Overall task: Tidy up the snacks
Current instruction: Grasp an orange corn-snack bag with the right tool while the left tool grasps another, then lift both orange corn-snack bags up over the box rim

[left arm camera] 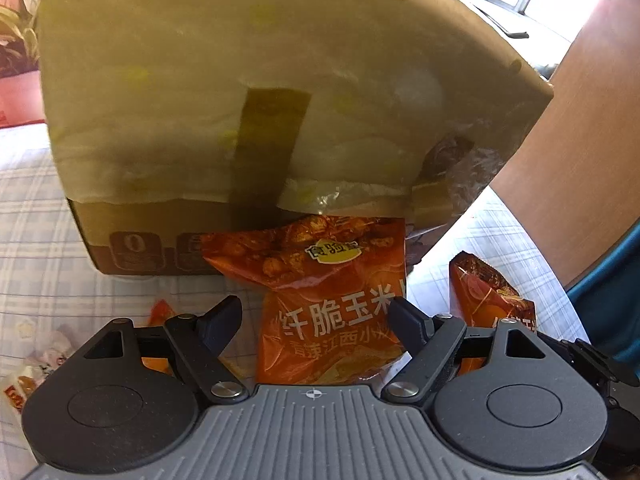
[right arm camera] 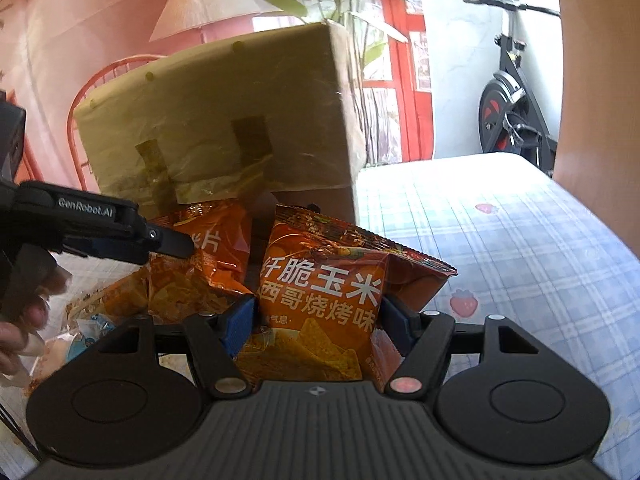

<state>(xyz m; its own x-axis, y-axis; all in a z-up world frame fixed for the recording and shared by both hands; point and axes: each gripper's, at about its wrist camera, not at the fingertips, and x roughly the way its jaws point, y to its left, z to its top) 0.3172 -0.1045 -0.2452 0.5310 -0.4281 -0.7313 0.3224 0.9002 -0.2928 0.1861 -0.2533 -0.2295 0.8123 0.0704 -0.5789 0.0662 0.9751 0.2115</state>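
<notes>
Right gripper (right arm camera: 316,320) clamps an orange corn-chip bag (right arm camera: 320,300); left gripper (left arm camera: 316,320) spread open, straddling a second orange bag (left arm camera: 320,300) before the cardboard box (left arm camera: 240,100) on the checked worktop (right arm camera: 520,260).

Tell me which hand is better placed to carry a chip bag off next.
Right. The right fingers appear already closed on a chip bag, held upright in front of the box. The left fingers stand open around another bag, not gripping yet.
</notes>
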